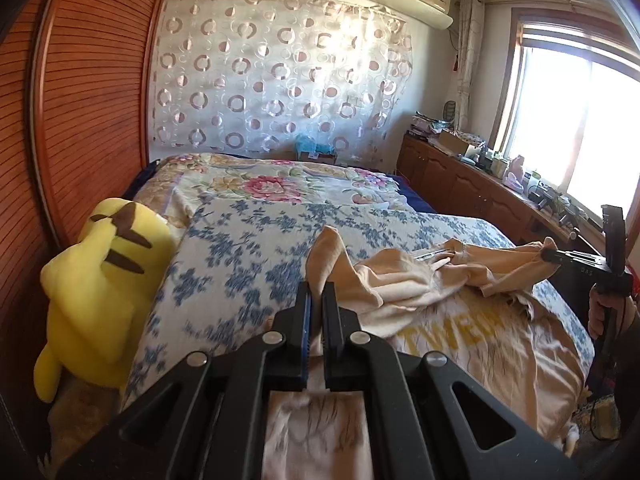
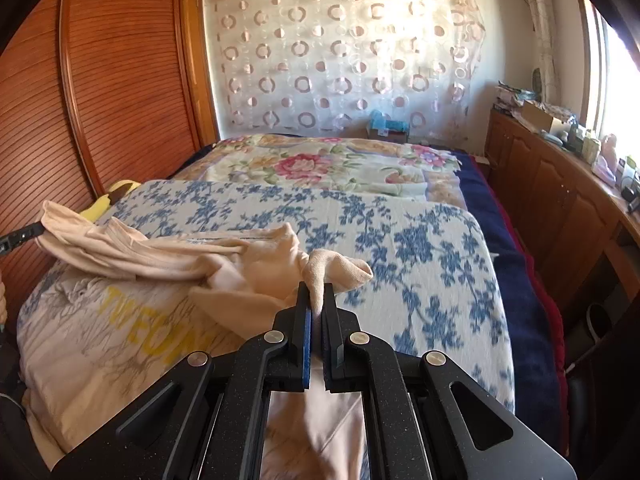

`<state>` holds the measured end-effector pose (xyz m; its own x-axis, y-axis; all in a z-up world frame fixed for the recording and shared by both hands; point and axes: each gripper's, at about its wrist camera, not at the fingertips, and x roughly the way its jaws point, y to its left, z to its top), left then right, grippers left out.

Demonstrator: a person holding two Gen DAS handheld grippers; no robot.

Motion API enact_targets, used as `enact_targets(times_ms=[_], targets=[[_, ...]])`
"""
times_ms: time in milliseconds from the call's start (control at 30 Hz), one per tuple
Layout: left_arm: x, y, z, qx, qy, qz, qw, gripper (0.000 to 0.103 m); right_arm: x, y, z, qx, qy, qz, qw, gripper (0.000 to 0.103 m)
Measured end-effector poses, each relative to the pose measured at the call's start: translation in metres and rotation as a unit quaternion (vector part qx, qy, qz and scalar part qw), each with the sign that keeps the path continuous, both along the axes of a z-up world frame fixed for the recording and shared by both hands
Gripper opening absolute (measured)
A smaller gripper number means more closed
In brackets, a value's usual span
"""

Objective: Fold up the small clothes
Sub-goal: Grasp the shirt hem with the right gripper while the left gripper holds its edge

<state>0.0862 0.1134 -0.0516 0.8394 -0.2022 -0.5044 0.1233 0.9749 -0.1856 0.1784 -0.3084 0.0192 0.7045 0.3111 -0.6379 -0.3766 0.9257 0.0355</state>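
Jaws of the left gripper are clamped on one corner of the beige garment; the right gripper pinches another corner (both raised off the bedding). Between them the cloth sags, crumpled, onto a printed cream garment lying on the blue-flowered quilt. A yellow plush toy sits beside the quilt's left edge.

Left gripper jaws clamped, right gripper likewise (both angled downward).
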Motion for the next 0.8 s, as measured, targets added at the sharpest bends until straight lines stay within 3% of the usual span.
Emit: enact_targets(times_ms=[267, 400, 533, 800], targets=[[-0.063, 0.02, 0.01, 0.006, -0.043, 0.031, 0.9985, 0.001, -0.056, -0.017, 0.019, 0.011, -0.034, -0.016, 0.999, 0.001], [-0.094, 0.031, 0.009, 0.0, -0.042, 0.037, 0.9984, 0.001, -0.097, -0.036, 0.031, 0.026, -0.046, -0.018, 0.998, 0.001], [-0.102, 0.039, -0.006, -0.001, 0.003, 0.033, 0.9994, 0.001, -0.134, -0.053, 0.026, 0.022, -0.027, -0.012, 0.999, 0.001], [-0.106, 0.037, -0.026, 0.013, 0.027, 0.03, 0.9991, 0.012, -0.145, -0.063, -0.024, -0.008, 0.046, -0.01, 0.999, 0.001]])
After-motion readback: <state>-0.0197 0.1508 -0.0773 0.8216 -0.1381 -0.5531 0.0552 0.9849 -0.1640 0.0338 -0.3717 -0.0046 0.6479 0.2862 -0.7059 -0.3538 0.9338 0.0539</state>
